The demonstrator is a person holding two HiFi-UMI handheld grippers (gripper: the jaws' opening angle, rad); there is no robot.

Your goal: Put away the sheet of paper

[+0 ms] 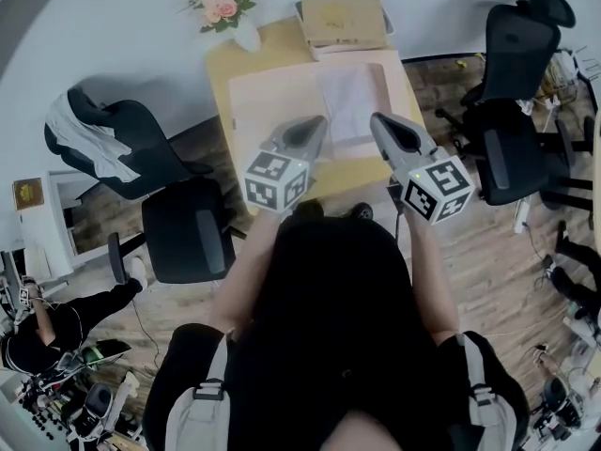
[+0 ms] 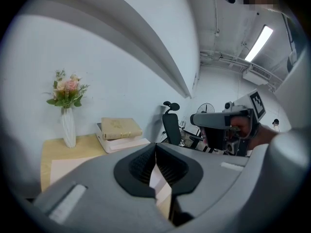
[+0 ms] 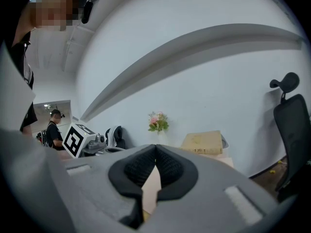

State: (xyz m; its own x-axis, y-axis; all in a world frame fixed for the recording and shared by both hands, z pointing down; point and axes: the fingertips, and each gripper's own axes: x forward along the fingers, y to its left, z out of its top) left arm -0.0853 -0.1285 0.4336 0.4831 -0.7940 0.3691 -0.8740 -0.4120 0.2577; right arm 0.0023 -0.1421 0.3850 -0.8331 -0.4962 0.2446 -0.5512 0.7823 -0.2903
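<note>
A white sheet of paper [image 1: 351, 100] lies flat on a pale pink mat [image 1: 268, 101] that covers the wooden desk [image 1: 222, 69]. My left gripper [image 1: 316, 123] hovers over the mat's near part, just left of the sheet, shut and empty. Over the sheet's near right corner my right gripper [image 1: 378, 120] is held, also shut with nothing between its pads. In the left gripper view the jaws [image 2: 155, 147] meet at the tip; in the right gripper view the jaws [image 3: 155, 148] meet too. The sheet is not clearly seen in either gripper view.
A stack of books [image 1: 343, 22] and a flower vase [image 1: 225, 6] stand at the desk's far edge. Black office chairs flank the desk, one on the left [image 1: 183, 228] and one on the right [image 1: 512, 92]. A person [image 1: 47, 332] sits at lower left.
</note>
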